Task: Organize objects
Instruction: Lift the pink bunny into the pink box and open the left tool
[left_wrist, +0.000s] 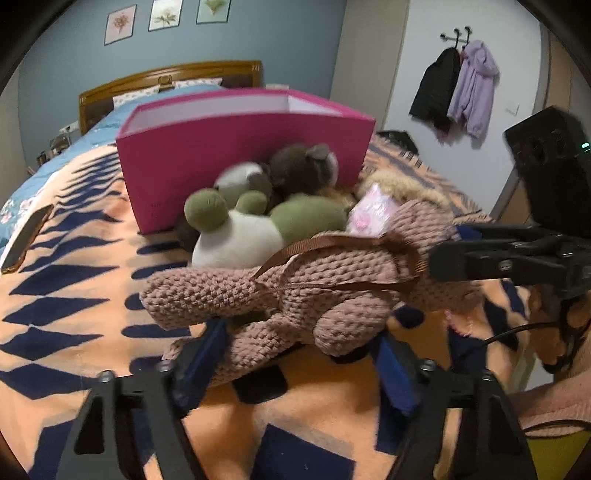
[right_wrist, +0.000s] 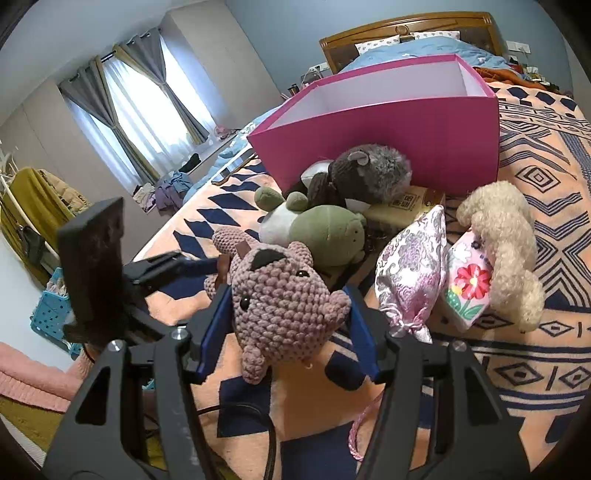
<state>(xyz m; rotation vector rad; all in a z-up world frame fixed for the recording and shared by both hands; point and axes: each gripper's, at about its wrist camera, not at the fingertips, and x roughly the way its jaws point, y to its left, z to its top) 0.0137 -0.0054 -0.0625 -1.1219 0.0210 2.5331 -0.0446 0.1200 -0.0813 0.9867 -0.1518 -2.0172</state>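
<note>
Right wrist view: right tool (right_wrist: 288, 314) is clamped on the crochet toy's (right_wrist: 284, 299) head at lower centre; left tool (left_wrist: 295, 354) clamps its body. Pink box (right_wrist: 388, 136) stands above on the bed (right_wrist: 535, 258), among soft toys.

On the bed (right_wrist: 535, 369), toys pile before the box (right_wrist: 388, 122); the knitted toy (right_wrist: 280, 295) lies nearest, with the pouch (right_wrist: 413, 266) to its right.

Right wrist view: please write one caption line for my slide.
Both grippers hold a pink crocheted toy before an open pink box.
</note>
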